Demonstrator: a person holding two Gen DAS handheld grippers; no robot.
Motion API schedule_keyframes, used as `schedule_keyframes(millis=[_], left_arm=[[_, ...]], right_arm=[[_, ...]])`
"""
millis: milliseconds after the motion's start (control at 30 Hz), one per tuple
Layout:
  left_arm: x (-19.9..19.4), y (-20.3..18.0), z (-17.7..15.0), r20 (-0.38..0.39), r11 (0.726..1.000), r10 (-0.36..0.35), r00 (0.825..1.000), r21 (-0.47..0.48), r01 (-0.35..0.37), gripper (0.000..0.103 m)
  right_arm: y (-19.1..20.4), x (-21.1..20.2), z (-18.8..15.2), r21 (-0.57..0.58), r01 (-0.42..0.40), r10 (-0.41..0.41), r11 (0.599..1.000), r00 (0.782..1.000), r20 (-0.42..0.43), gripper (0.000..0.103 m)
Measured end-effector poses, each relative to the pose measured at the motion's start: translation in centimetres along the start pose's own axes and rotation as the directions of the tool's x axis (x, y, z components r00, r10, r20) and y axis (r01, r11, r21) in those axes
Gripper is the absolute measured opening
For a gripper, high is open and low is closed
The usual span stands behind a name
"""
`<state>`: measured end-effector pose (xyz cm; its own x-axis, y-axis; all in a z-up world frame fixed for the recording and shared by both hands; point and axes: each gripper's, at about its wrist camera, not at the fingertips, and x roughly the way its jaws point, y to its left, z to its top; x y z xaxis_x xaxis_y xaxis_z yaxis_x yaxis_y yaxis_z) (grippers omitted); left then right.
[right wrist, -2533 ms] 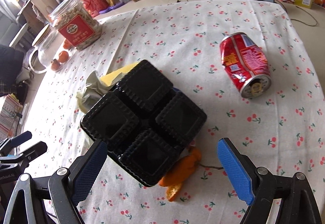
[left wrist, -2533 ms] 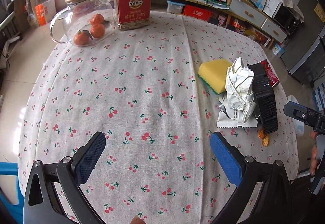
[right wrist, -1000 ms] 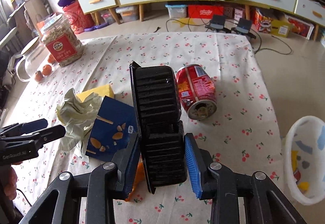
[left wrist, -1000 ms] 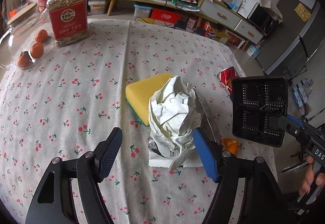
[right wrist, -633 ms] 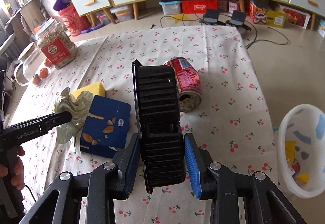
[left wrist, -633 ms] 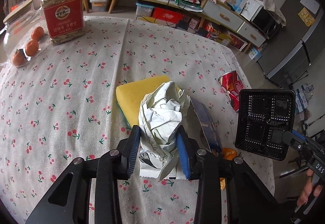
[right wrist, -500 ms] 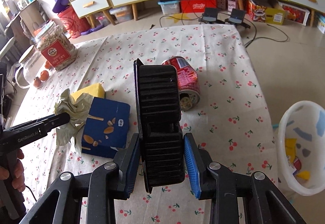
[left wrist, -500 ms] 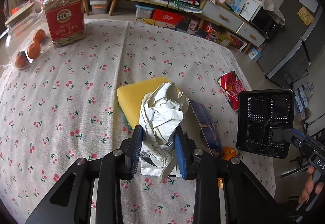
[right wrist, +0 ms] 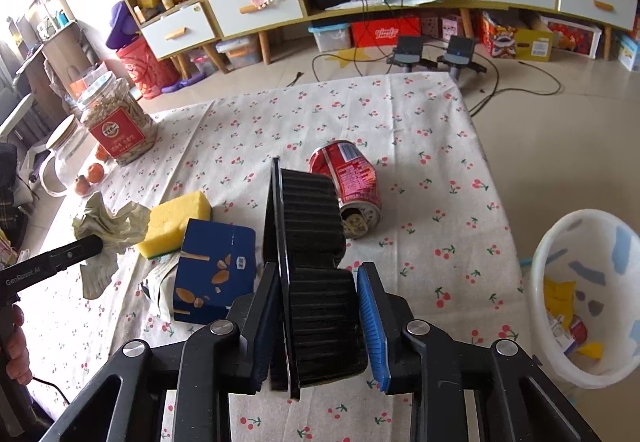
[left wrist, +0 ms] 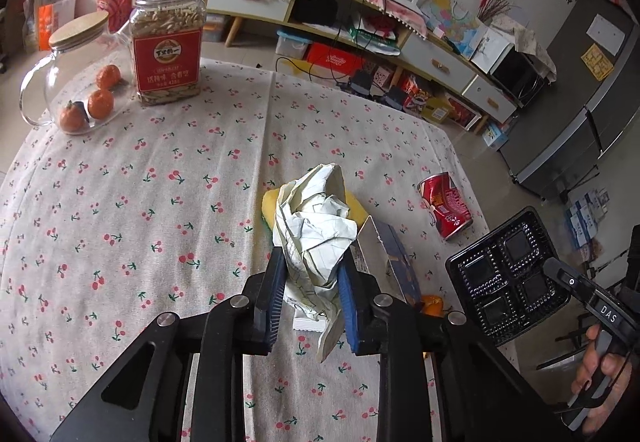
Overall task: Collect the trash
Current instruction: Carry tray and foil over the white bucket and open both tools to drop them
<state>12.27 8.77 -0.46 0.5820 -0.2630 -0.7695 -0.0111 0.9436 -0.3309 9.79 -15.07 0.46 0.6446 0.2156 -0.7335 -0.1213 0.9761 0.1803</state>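
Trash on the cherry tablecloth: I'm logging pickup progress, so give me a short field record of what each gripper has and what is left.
left gripper: shut on the crumpled paper, lifted above the tablecloth; jaws have just been closing
right gripper: shut on the black plastic tray, held on edge; jaws have just been closing
left on cloth: red can on its side, blue box, orange peel
also on cloth: yellow sponge, seed jar, glass jug with oranges
bin: white basket beside the table, already holding scraps
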Motion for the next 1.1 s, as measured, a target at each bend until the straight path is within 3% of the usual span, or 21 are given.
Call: schedule_keyframes(millis=[667,900,1100], left_arm=[[-1.4,-1.5,-0.8,-0.002,0.999,-0.008,1.0,0.038,0.008,0.026],[-1.0,-4.4,-0.6,-0.015,0.996,-0.032,0.999,0.088,0.033,0.026],[0.1,-8.8,-0.3,-0.031,0.985,-0.056,0.998,0.164,0.061,0.026]], right_arm=[[-3.7,-2.6,0.6,0.075,0.027,-0.031,0.997,0.998,0.052,0.032],[-8.0,-5.2,1.1,0.172,0.06,-0.078,0.983,0.992,0.103,0.032],[-13.0,-7.4,0.8,0.269,0.137,-0.177,0.953,0.976,0.129,0.032]])
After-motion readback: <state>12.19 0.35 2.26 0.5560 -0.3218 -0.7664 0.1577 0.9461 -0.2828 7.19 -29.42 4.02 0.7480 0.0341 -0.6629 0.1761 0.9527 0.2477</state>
